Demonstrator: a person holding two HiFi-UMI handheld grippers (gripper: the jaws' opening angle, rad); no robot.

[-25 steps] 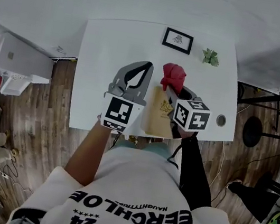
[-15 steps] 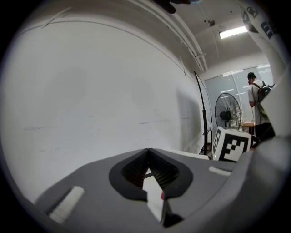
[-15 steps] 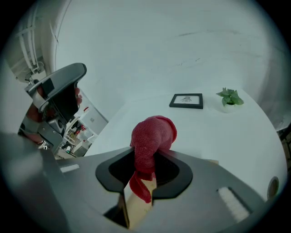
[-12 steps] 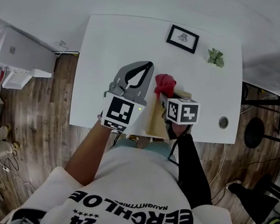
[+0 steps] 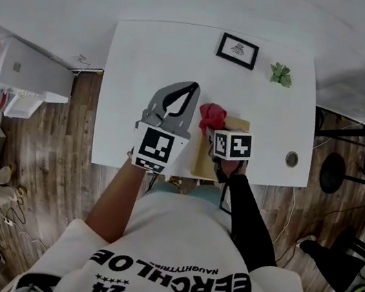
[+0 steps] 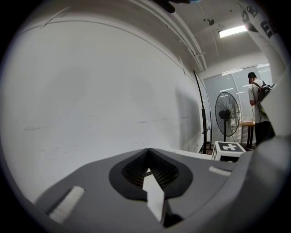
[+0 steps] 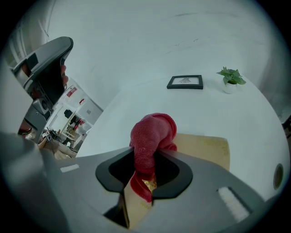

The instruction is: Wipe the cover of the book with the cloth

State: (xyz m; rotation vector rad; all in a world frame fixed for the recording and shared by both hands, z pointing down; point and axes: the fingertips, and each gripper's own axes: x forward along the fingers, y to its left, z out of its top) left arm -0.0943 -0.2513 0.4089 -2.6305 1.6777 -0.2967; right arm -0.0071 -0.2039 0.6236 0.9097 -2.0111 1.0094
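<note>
A tan book (image 5: pixel 201 156) lies on the white table (image 5: pixel 141 64), near its front edge. My right gripper (image 5: pixel 212 127) is shut on a bunched red cloth (image 5: pixel 212 116), which rests on the book's far left part. In the right gripper view the cloth (image 7: pixel 152 136) bulges out between the jaws, over the book cover (image 7: pixel 204 148), with the right gripper (image 7: pixel 146 160) clamped on it. My left gripper (image 5: pixel 191 89) hovers just left of the book with its jaws together and nothing in them. In its own view the left gripper (image 6: pixel 148 155) points at a bare wall.
A black picture frame (image 5: pixel 238 49) and a small potted plant (image 5: pixel 281 74) stand at the table's far edge. A round cable hole (image 5: pixel 292 158) sits near the right edge. A fan (image 6: pixel 225 113) and a person with a backpack (image 6: pixel 257 104) are beyond the table.
My right gripper has drawn the red cloth left and toward the table's front edge across the book. The left gripper has stayed in place.
</note>
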